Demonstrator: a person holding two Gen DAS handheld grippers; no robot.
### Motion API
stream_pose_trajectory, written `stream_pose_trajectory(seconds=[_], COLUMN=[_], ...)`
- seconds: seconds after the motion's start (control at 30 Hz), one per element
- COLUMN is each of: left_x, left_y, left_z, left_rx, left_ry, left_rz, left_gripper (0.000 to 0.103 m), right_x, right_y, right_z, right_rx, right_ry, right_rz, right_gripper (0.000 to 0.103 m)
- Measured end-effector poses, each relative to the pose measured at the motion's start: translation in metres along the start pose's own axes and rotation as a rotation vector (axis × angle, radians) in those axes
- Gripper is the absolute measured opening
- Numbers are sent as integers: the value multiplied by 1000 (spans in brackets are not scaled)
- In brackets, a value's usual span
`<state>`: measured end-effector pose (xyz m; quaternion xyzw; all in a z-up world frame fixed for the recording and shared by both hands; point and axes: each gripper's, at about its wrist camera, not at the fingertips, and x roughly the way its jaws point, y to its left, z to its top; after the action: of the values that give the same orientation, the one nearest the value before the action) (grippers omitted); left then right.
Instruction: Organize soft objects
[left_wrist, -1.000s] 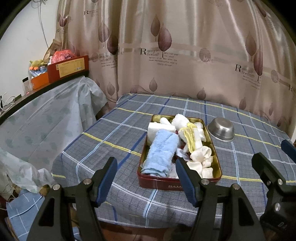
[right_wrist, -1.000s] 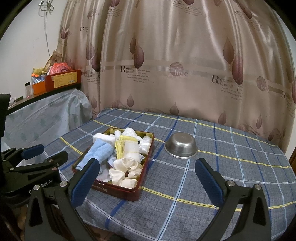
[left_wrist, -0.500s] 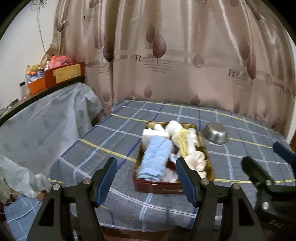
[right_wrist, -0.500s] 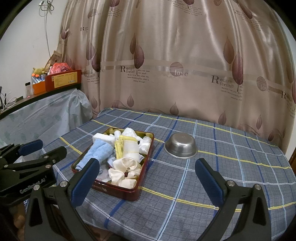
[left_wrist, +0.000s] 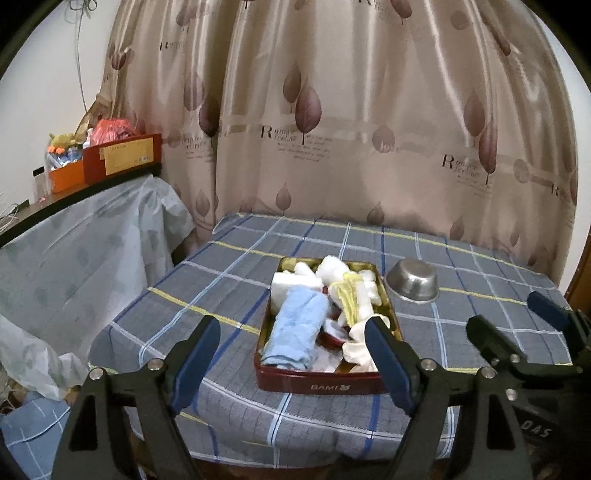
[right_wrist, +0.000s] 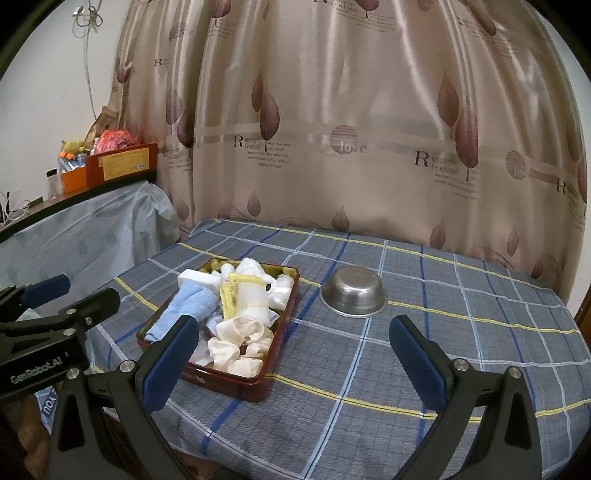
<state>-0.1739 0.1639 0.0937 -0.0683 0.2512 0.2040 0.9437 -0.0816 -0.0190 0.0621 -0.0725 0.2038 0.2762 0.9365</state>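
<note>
The red rectangular metal tin (left_wrist: 321, 382) (right_wrist: 236, 386) is sitting on the plaid table, close to the near edge, with its short front wall facing you. It is holding the soft objects, piled above the rim: a rolled light-blue towel (left_wrist: 295, 332) (right_wrist: 188, 308) is lying along the tin's left side, a white foam block (left_wrist: 291, 282) (right_wrist: 197, 278) is sitting behind it, a yellow-and-white folded cloth (left_wrist: 351, 299) (right_wrist: 240, 299) is occupying the middle, and cream-coloured rolled socks (left_wrist: 358, 349) (right_wrist: 240, 345) are filling the near right corner.

Just beside the tin's far right corner, apart from it, an upturned stainless-steel bowl (left_wrist: 412, 284) (right_wrist: 352, 293) is resting on the cloth.

The grey-blue plaid tablecloth (left_wrist: 207, 280) (right_wrist: 461, 332) is lying bare to the right of the bowl and to the left of the tin. Its near edge is hanging over the table front, below the tin.

You are holding the left gripper (left_wrist: 291, 356) (right_wrist: 70, 295) in front of the table edge with its blue-padded fingers (left_wrist: 194, 358) spread wide apart, gripping nothing. You are holding the right gripper (right_wrist: 295, 356) (left_wrist: 517, 325) to the right, its fingers (right_wrist: 415, 363) likewise spread wide and gripping nothing.

A beige leaf-print curtain (left_wrist: 369, 129) (right_wrist: 351, 129) is closing off the table's far edge. A plastic-covered counter (left_wrist: 74, 236) (right_wrist: 92, 229) is standing to the left, near the table's left edge.
</note>
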Motion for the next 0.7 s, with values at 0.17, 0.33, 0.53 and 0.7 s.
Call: stream_pose_trajectory(seconds=[0.17, 0.33, 0.53, 0.7], left_x=[7, 19, 27, 27], left_y=[3, 5, 5, 8], left_z=[-1, -4, -6, -8], left_rx=[-6, -6, 0, -8], left_ry=[30, 76, 104, 103], left_rz=[23, 74, 120, 104], left_gripper=[83, 84, 84, 84], right_x=[-1, 0, 0, 0], right_y=[0, 1, 2, 2], right_z=[1, 2, 1, 1], right_rx=[-23, -36, -36, -36], right_ry=[-2, -5, -2, -1], right_rz=[1, 0, 4, 4], right_gripper=[102, 102, 102, 102])
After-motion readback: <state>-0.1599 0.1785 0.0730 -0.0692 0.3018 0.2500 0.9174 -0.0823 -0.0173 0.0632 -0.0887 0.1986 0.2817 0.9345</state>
